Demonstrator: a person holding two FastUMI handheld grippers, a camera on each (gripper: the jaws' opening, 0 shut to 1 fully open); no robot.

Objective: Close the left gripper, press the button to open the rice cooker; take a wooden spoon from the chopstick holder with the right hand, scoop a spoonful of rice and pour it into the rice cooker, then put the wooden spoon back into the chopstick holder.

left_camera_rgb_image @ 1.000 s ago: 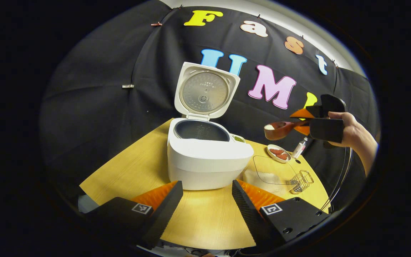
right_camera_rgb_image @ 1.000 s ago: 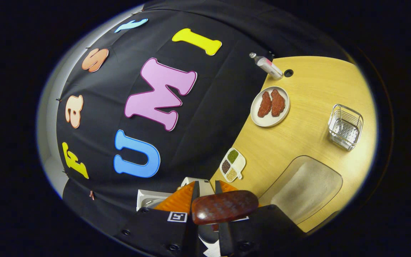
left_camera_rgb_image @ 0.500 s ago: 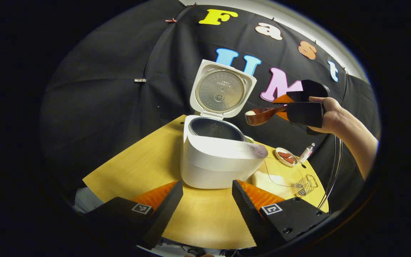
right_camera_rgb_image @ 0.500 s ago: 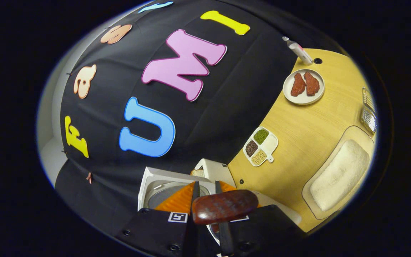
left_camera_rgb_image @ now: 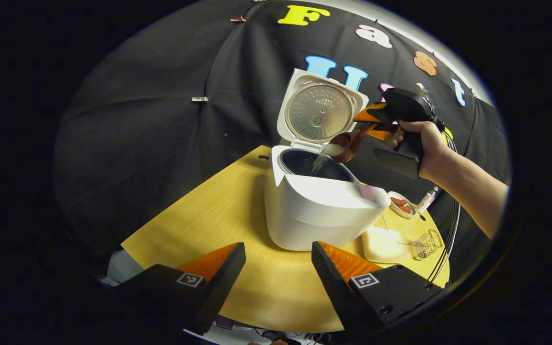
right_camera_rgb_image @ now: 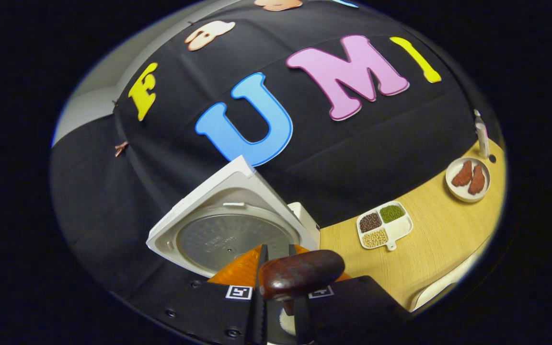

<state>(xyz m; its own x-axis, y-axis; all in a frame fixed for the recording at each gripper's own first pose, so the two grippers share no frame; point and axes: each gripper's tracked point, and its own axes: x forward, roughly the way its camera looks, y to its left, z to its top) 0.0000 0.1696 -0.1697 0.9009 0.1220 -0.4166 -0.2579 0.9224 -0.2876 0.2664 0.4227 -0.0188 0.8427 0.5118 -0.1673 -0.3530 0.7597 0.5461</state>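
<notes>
The wooden spoon sits right of centre in the left gripper view, tipped bowl-down over the open rice cooker, with rice streaming from it into the dark inner pot. The right claw pinches the spoon by its handle, both fingers pressed on it; in the right gripper view the handle end sits low in the middle of the frame, clamped between the closed-in fingers. The left claw is spread and holding nothing, low in its own view above the worktop

The spoon looks stiff, light and glossy, so it may turn in the grip if held loosely; a firm hold well back on the handle, as here, seems the sound place. The rice is loose and will scatter if the pour drifts off the pot. The cooker's lid stands upright behind the pot, close to the spoon

The worktop is pale smooth wood. At the lower right of the left gripper view lie a clear tray of rice and a wire chopstick holder, beyond them a plate with 2 reddish pieces. A divided dish of beans sits right of centre in the right gripper view. Black cloth closes the booth behind
</notes>
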